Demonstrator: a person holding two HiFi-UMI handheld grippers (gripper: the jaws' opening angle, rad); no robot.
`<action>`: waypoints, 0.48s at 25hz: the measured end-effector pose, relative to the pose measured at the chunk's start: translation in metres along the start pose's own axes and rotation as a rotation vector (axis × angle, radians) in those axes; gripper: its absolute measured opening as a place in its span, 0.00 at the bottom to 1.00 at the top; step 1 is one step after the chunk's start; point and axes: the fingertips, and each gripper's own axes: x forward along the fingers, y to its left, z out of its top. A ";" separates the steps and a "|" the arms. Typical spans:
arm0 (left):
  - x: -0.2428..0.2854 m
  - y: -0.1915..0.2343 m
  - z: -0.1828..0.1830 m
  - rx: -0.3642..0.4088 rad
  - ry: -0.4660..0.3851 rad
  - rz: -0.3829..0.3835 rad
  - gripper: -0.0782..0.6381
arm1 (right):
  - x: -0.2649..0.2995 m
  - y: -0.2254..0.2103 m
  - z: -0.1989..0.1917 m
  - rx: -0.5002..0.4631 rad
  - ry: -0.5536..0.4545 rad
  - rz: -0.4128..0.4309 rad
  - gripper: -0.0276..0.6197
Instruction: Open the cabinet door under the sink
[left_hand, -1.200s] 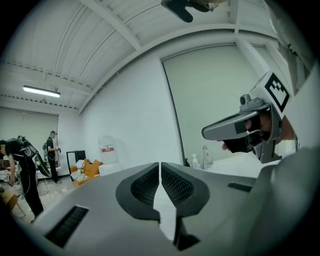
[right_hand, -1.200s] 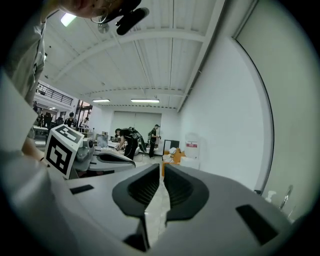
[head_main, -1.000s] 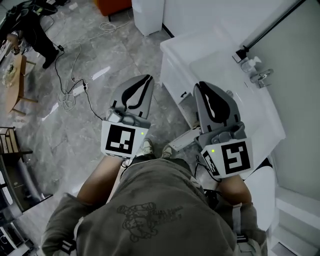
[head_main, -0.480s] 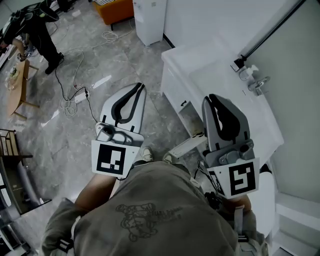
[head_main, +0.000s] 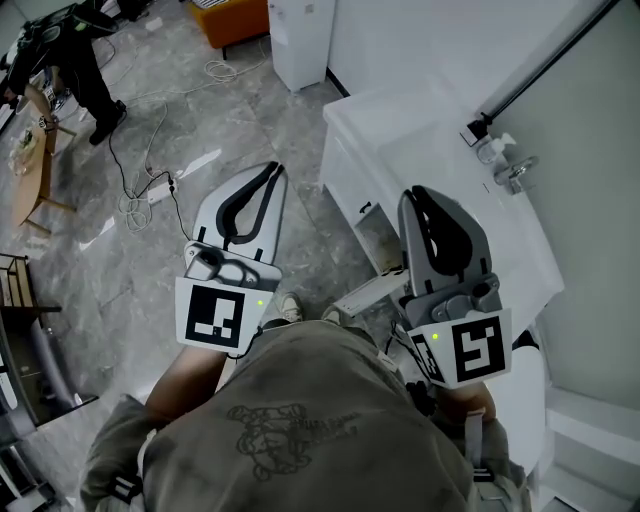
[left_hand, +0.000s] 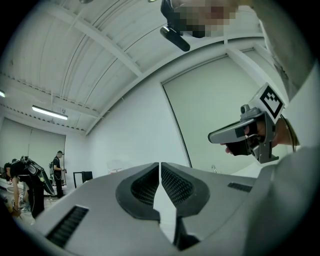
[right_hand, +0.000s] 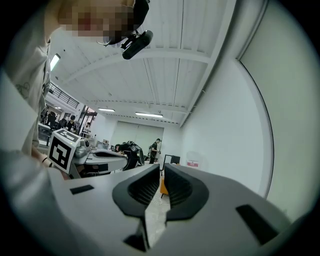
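The white sink cabinet (head_main: 345, 165) stands ahead of me on the right, with a small dark handle (head_main: 368, 208) on its front. A white panel (head_main: 375, 290) juts out low beside it; I cannot tell whether it is the door. My left gripper (head_main: 272, 168) hangs over the floor left of the cabinet, jaws together and empty (left_hand: 160, 164). My right gripper (head_main: 413, 193) hovers above the cabinet's near edge, also shut on nothing (right_hand: 161, 167). Both point roughly level, away from the cabinet front. Neither touches the cabinet.
The basin (head_main: 450, 170) carries a faucet (head_main: 515, 170) and a soap bottle (head_main: 490, 145). Cables and a power strip (head_main: 140, 190) lie on the grey floor at left. Farther off are an orange box (head_main: 232, 18), a white unit (head_main: 300, 30), a wooden table (head_main: 30, 165) and a person (head_main: 85, 60).
Both grippers have risen a little toward the head camera and stand slightly farther apart. Their jaws have stayed together. Most of the motion came in the first half second.
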 end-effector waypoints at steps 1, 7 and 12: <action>-0.001 0.000 0.001 0.003 -0.002 -0.001 0.15 | 0.000 0.000 0.000 -0.001 -0.001 0.001 0.11; -0.003 -0.001 0.003 0.010 -0.006 0.003 0.15 | -0.002 0.002 0.003 0.000 -0.009 0.002 0.11; -0.004 -0.002 0.002 0.002 -0.006 0.000 0.15 | -0.001 0.003 -0.002 0.049 -0.003 0.012 0.11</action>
